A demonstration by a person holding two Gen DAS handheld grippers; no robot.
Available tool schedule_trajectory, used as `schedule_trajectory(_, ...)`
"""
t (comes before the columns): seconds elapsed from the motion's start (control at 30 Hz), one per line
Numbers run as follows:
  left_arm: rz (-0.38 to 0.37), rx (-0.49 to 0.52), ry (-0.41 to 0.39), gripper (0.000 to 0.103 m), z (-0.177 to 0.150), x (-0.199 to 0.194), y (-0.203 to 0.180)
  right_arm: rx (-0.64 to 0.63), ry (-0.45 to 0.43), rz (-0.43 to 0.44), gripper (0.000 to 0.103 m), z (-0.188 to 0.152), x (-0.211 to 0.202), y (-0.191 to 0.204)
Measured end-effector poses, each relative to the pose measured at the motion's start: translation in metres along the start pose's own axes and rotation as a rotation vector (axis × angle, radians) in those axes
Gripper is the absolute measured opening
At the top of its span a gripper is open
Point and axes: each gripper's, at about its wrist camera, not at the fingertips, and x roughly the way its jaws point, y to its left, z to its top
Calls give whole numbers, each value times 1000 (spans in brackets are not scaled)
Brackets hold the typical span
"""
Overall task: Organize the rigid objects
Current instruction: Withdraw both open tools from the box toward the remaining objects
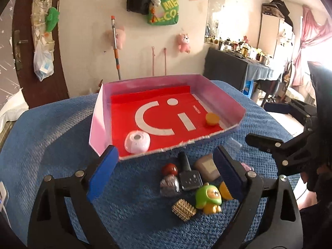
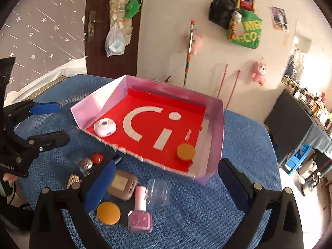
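Observation:
A pink-walled box with a red floor (image 1: pixel 161 108) (image 2: pixel 215 124) sits on the blue cloth. In it lie a white round case (image 1: pixel 137 142) (image 2: pixel 104 128) and an orange puck (image 1: pixel 212 118) (image 2: pixel 185 151). In front of the box lie a black nail-polish bottle (image 1: pixel 187 174), a brown compact (image 1: pixel 207 166) (image 2: pixel 122 184), a green figurine (image 1: pixel 208 197), a gold studded cube (image 1: pixel 183 209), a red ball (image 1: pixel 170 169) (image 2: pixel 97 158), a pink nail-polish bottle (image 2: pixel 140 211), a second orange puck (image 2: pixel 108 213) and a clear jar (image 2: pixel 158 192). My left gripper (image 1: pixel 166 176) is open above the pile. My right gripper (image 2: pixel 166 186) is open and empty.
The blue cloth (image 1: pixel 51 134) covers a round table whose edges fall away on all sides. A door (image 2: pixel 112 20) and a wall with hung bags and toys stand behind. A dark dresser with bottles (image 1: pixel 234 62) stands at right.

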Motion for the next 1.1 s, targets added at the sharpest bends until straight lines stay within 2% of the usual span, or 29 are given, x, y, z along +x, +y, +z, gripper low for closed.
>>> schedule_trajectory(0.2, 44, -7, -11, 93, -32, 3, -10, 75, 5, -37, 101, -40, 4, 6)
schedule_trajectory(0.3, 41, -28, 4, 93, -46, 7, -10, 94, 2, -56, 101, -58, 5, 8)
schedule_trajectory(0.5, 36, -50, 37, 93, -66, 12, -14, 177, 25, -41, 101, -85, 10, 5)
schedule_trajectory(0.77, 24, -61, 60, 94, -82, 13, -19, 200, 27, -30, 101, -100, 11, 8)
schedule_trajectory(1.1, 37, -85, 51, 94, -85, 9, -17, 216, 52, -10, 101, -114, 19, 13)
